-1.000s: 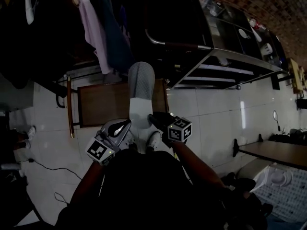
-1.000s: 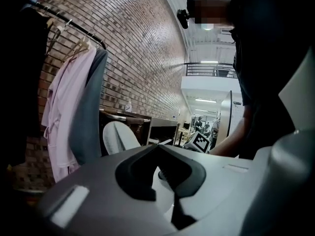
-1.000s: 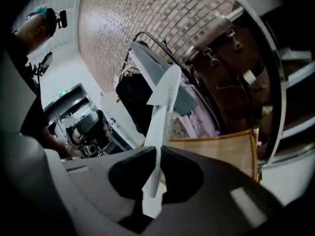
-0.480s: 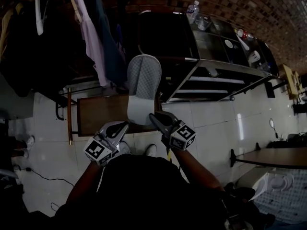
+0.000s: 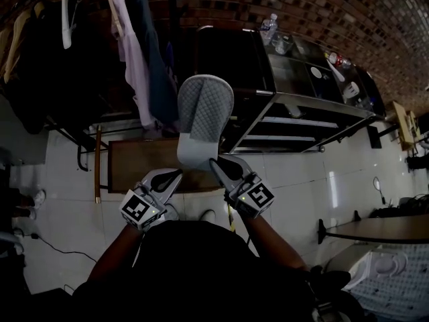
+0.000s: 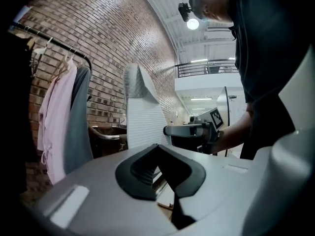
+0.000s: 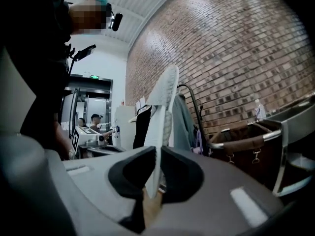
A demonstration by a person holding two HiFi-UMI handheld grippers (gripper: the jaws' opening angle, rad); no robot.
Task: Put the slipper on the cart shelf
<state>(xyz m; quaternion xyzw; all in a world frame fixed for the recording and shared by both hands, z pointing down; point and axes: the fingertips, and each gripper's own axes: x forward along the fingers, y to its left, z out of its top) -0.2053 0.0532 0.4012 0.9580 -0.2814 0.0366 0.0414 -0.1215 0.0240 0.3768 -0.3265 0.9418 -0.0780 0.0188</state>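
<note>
At the near edge of the head view, a person's forearms reached out from a dark top, each hand holding a claw. The left claw had its jaws closed together on nothing, its tip just beside the lower end of the slipper but not touching it. The right claw was nearly closed, its pads pinched on the thin lower edge of the pale gray slipper, which stood upright in the air with its quilted toe end topmost. Beneath the slipper lay a low wooden table on a white tiled floor. Just beyond, to the right, stood the metal cart, its lower shelf bare, with a plastic bottle and other small items on top. To the left, shirts hung on a rail. Farthest back rose a brick wall.
</note>
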